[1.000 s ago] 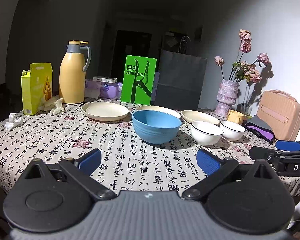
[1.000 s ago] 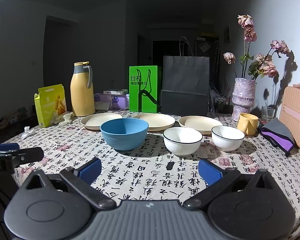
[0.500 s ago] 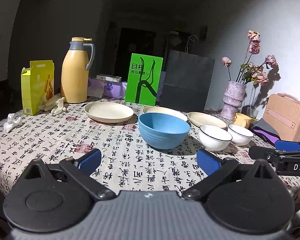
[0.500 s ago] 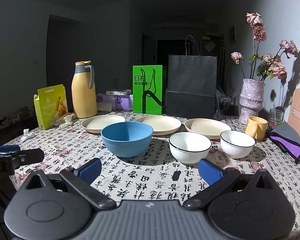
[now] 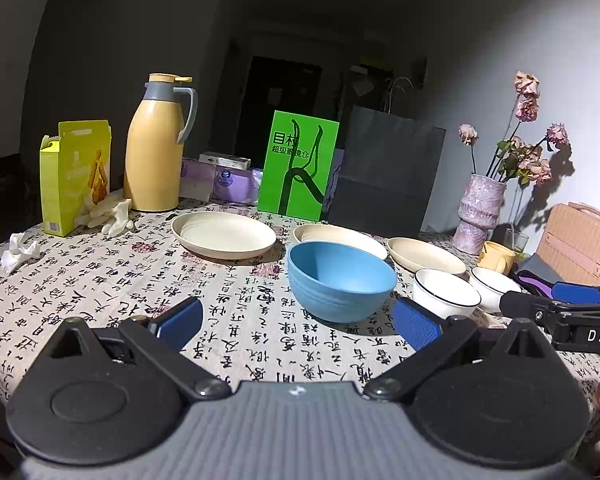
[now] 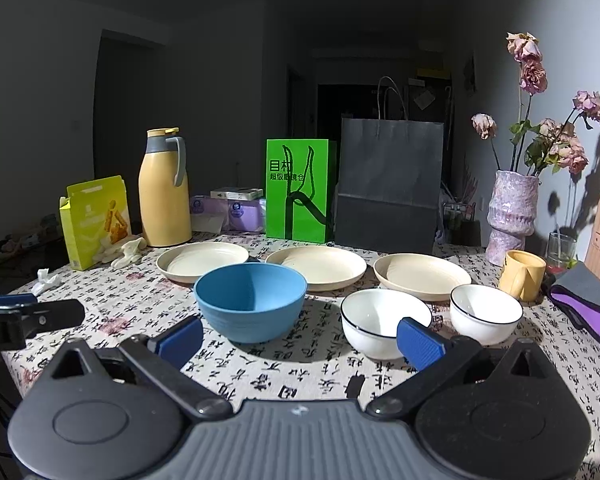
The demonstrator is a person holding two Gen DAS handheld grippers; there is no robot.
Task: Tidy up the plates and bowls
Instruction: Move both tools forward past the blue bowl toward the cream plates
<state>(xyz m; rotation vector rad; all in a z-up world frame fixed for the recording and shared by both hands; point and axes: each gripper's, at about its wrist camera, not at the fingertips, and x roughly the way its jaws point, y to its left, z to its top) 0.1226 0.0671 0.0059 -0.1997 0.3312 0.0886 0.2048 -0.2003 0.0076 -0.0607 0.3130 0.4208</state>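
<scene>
Three cream plates stand in a row: left point(image 6: 202, 259), middle point(image 6: 316, 266) and right point(image 6: 422, 274). In front stand a blue bowl point(image 6: 251, 298) and two white bowls with dark rims point(image 6: 382, 320) point(image 6: 486, 312). In the left wrist view the blue bowl point(image 5: 340, 280) is ahead, with the plates point(image 5: 223, 234) behind it. My left gripper point(image 5: 298, 326) is open and empty, short of the blue bowl. My right gripper point(image 6: 300, 340) is open and empty, in front of the blue bowl and the nearer white bowl.
At the back stand a yellow jug point(image 6: 164, 190), a yellow carton point(image 6: 96, 222), a green bag point(image 6: 300, 190), a black paper bag point(image 6: 388, 192) and a vase of dried roses point(image 6: 510, 212). A yellow mug point(image 6: 522, 274) and a grey-purple cloth point(image 6: 584, 300) lie at the right.
Both grippers have moved forward toward the dishes, which look larger and nearer. Both stay open. Nothing on the table has moved.
</scene>
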